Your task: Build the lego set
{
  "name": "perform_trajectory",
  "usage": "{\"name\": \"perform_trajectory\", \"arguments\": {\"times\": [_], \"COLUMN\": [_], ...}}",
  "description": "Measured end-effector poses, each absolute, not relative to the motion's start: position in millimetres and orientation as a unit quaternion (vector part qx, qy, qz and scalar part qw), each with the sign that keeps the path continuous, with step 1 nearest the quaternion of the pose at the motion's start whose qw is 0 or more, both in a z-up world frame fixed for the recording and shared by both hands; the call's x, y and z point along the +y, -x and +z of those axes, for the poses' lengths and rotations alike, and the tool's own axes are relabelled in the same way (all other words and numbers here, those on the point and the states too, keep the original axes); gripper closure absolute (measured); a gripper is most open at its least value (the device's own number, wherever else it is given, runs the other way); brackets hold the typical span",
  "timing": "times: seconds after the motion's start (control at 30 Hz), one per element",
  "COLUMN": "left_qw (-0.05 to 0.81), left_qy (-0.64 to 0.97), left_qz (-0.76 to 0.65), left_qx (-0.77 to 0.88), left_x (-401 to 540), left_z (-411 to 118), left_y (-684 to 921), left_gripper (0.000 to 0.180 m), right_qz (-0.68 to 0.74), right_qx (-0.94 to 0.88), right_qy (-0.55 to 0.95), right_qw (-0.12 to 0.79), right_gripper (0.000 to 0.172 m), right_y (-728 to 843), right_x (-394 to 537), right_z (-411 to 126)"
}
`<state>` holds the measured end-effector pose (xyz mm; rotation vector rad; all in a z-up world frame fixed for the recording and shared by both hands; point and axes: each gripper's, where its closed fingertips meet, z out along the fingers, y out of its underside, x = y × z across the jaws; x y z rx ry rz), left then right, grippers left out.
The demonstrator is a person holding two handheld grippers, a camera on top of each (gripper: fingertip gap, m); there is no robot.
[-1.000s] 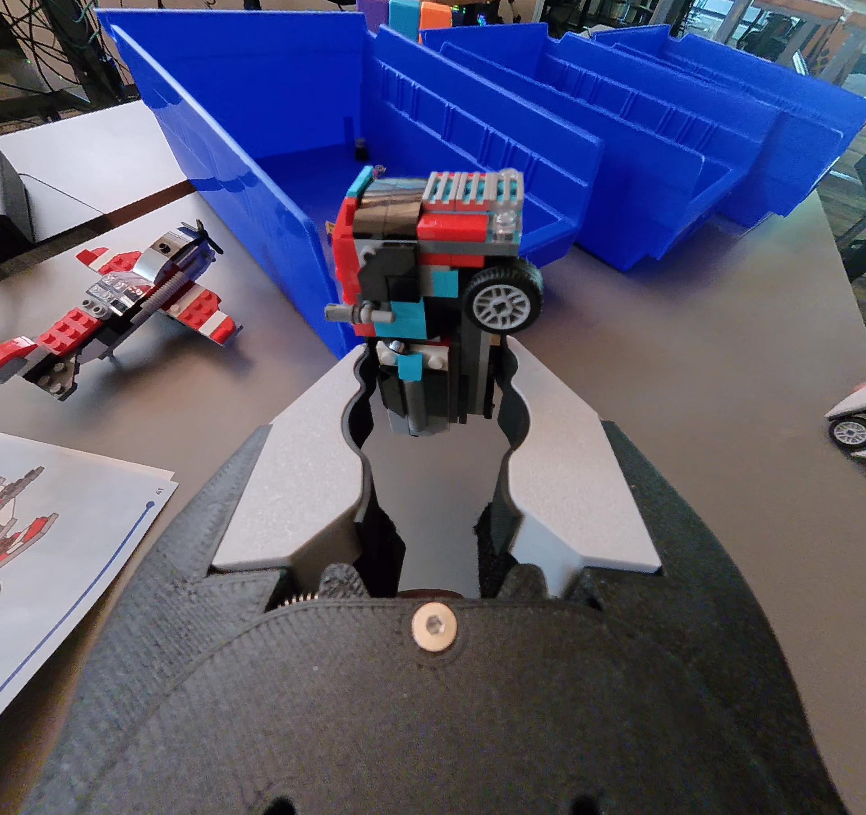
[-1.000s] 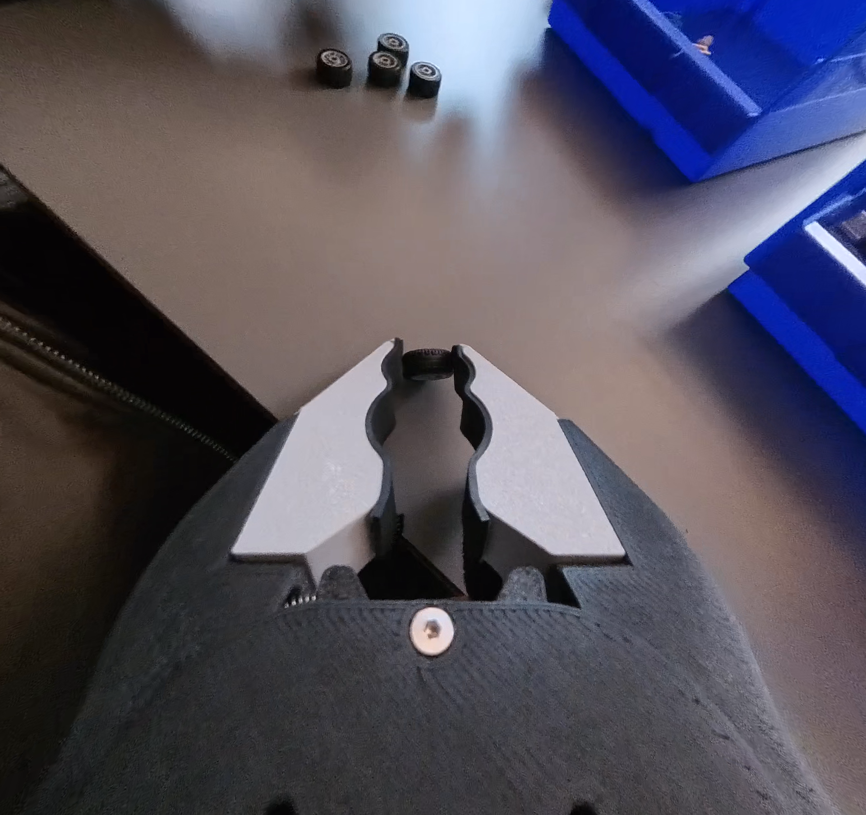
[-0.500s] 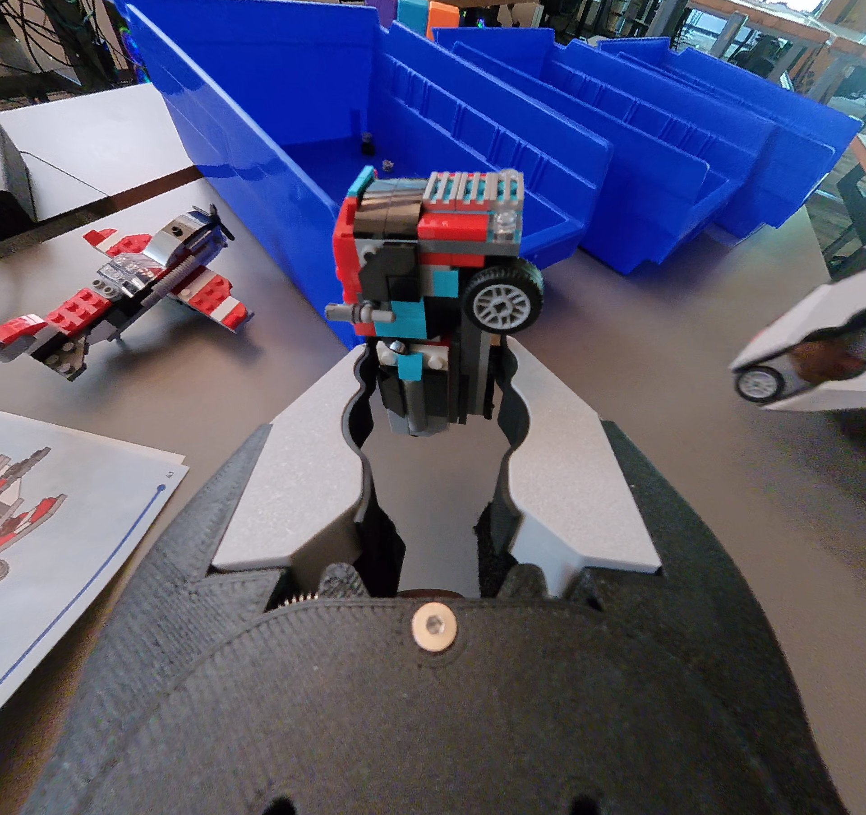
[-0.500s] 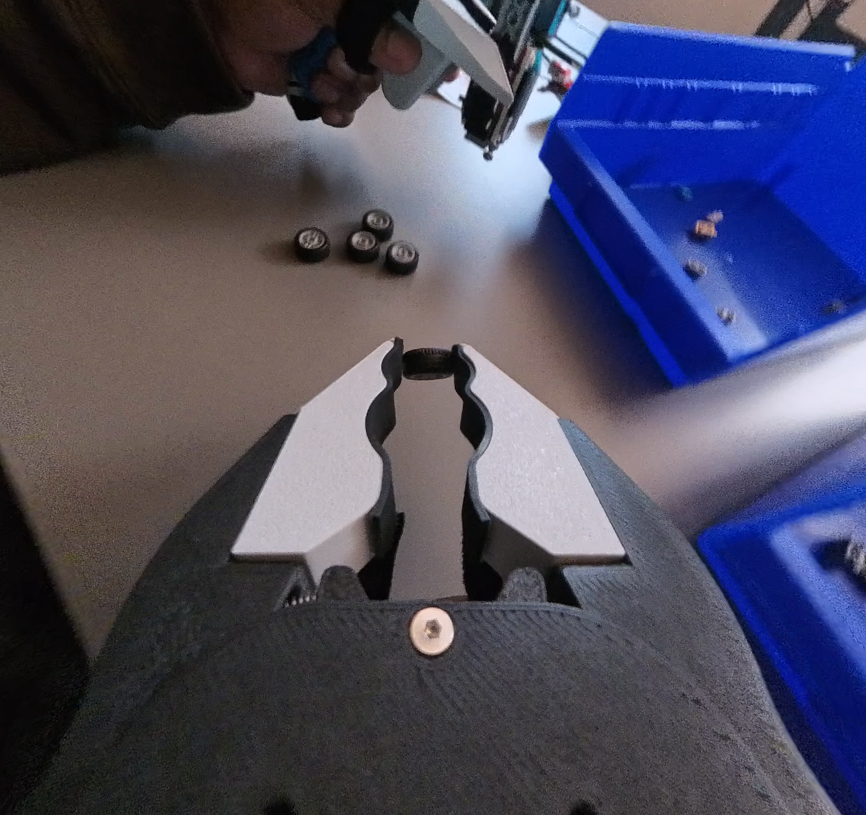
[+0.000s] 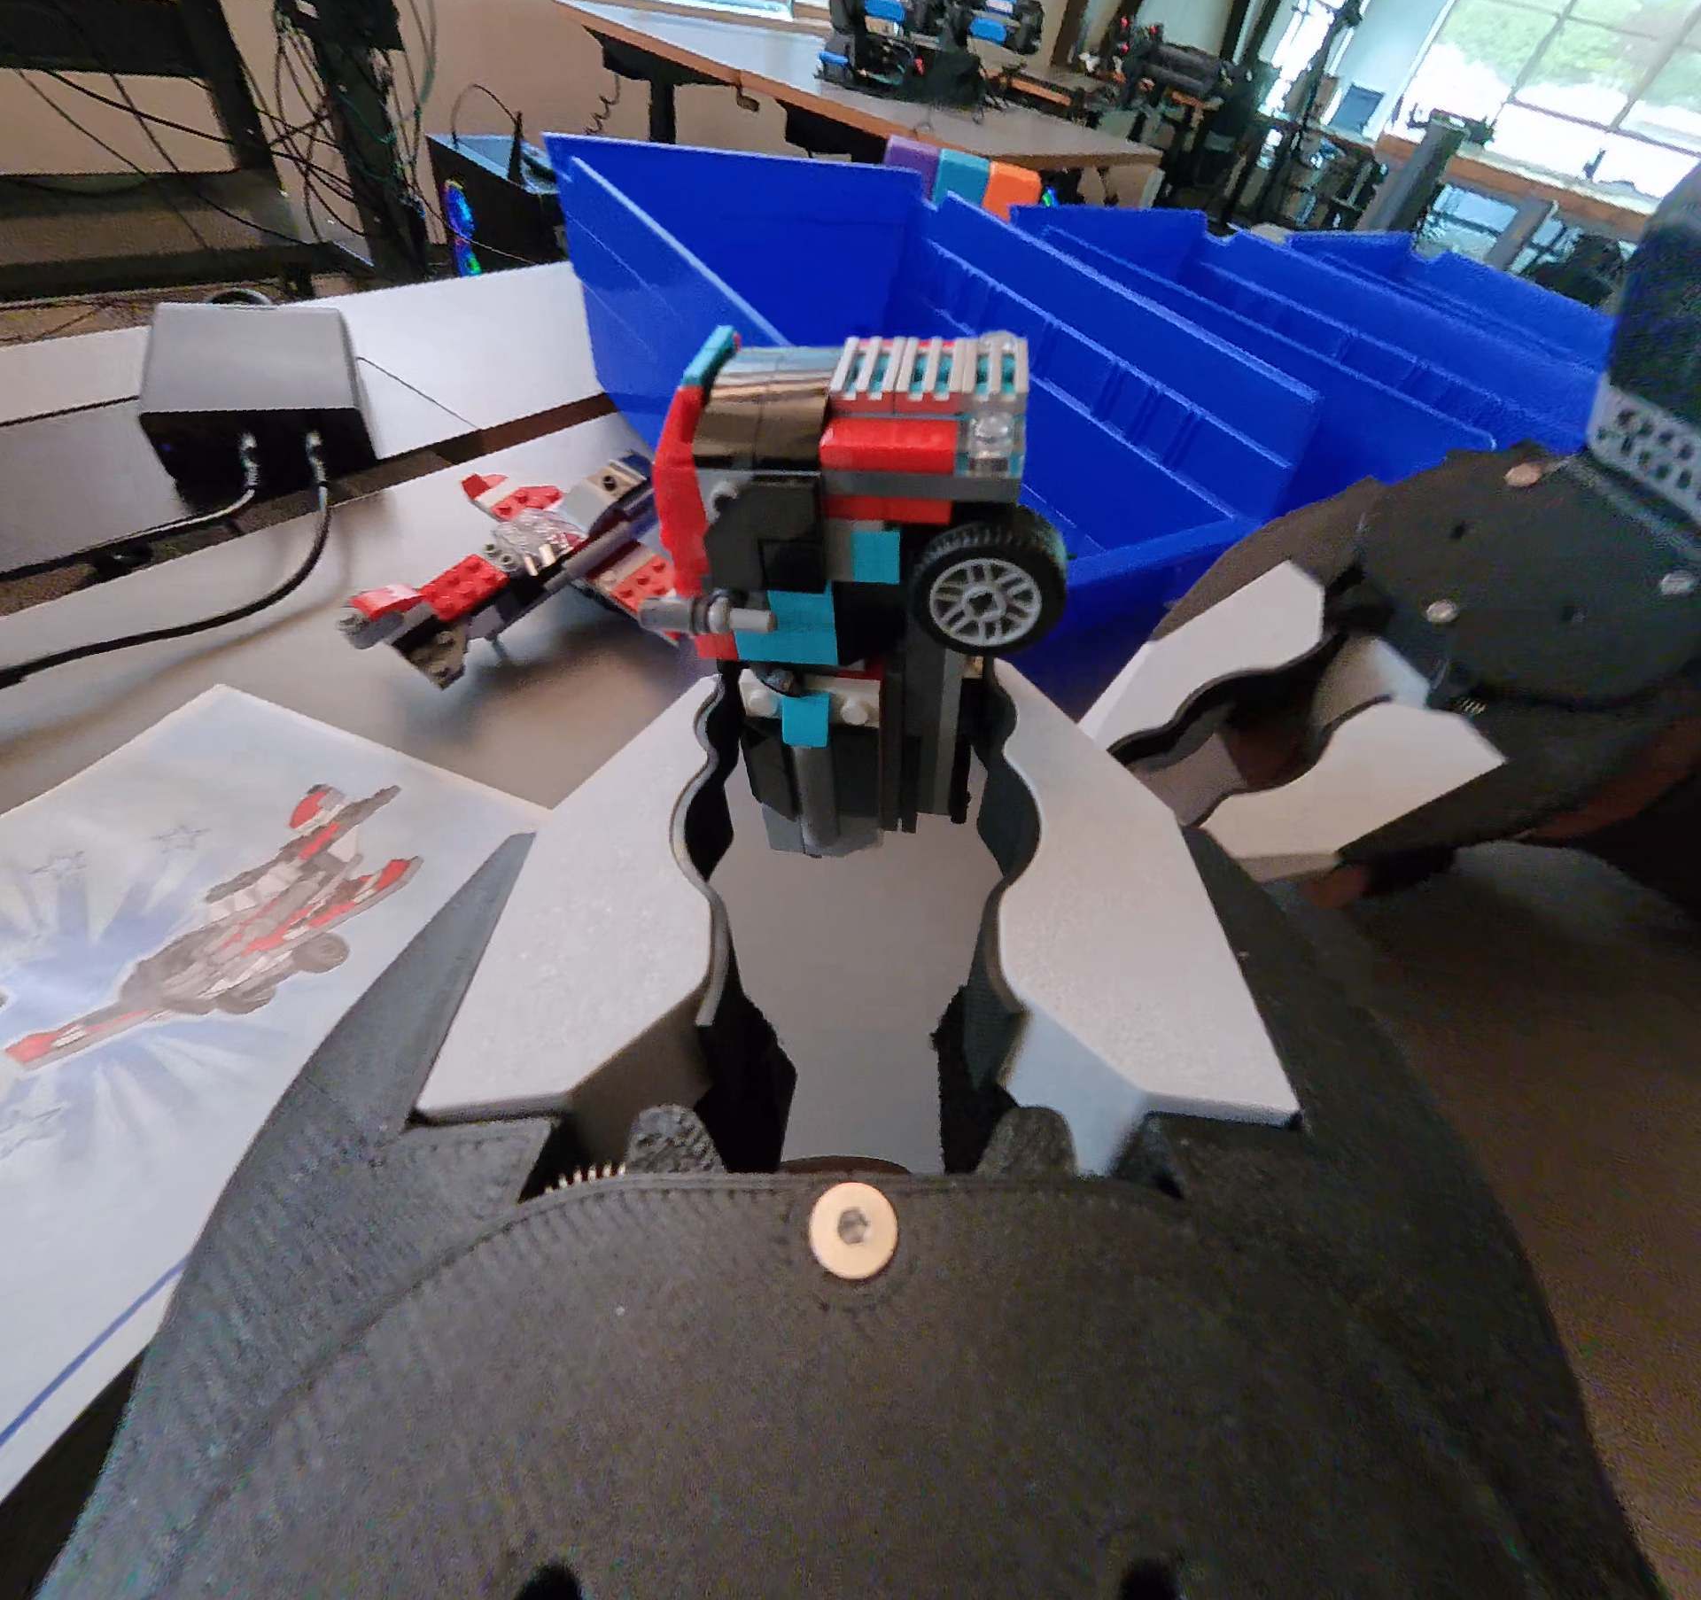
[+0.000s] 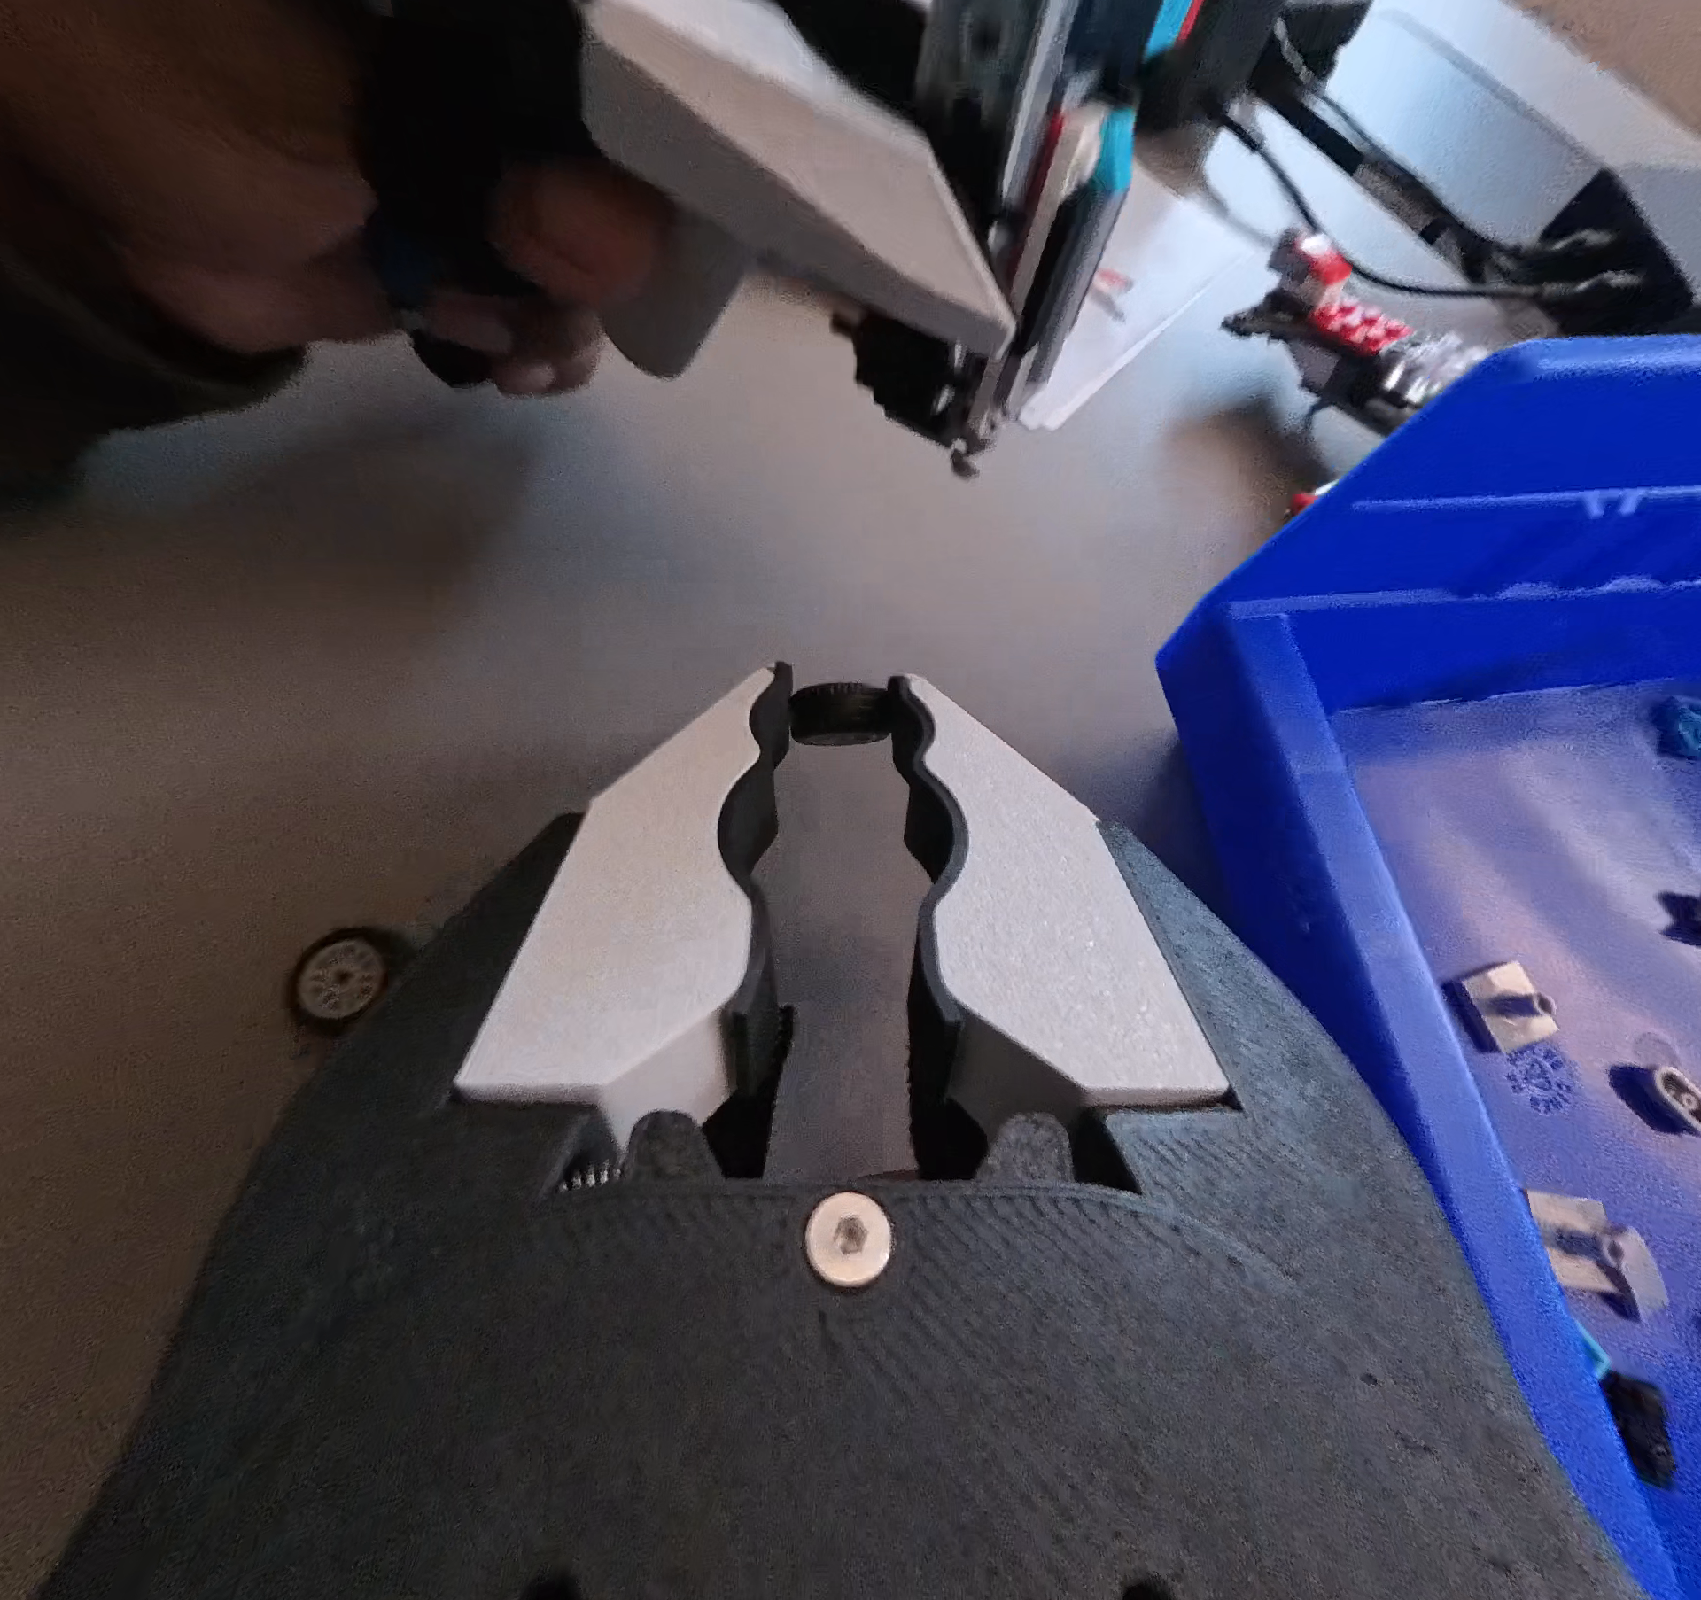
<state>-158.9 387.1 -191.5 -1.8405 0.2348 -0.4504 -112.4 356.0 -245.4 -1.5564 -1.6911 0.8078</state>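
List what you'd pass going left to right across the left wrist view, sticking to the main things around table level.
Printed instruction sheet → red and grey brick plane → brick vehicle clamped in the left gripper → right gripper, coming in from the right edge. The blue bins span the back, so I left them out.

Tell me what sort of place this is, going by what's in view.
Probably a robotics lab or workshop. Long worktables carry robot arm rigs, a rack with hanging cables stands by the wall, and a row of blue plastic sorting bins sits on the grey table beside toy brick models.
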Motion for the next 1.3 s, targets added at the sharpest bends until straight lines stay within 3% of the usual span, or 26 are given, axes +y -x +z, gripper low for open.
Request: {"name": "perform_trajectory", "arguments": {"times": [0.4, 0.9, 1.3], "left_qw": [0.575, 0.583, 0.59], "left_qy": [0.787, 0.775, 0.766], "left_qz": [-0.202, -0.214, -0.227], "left_qx": [0.092, 0.117, 0.119], "left_x": [388, 390, 387], "left_z": [-196, -198, -194], "left_y": [163, 152, 150], "left_gripper": [0.127, 0.127, 0.127], "right_qz": [0.237, 0.33, 0.297], "right_qx": [-0.69, -0.701, -0.705], "right_qy": [0.615, 0.579, 0.581], "right_qw": [0.299, 0.254, 0.277], "right_gripper": [0.147, 0.133, 0.15], "right_y": [93, 83, 82], "right_x": [360, 341, 349], "right_z": [-276, -263, -266]}}
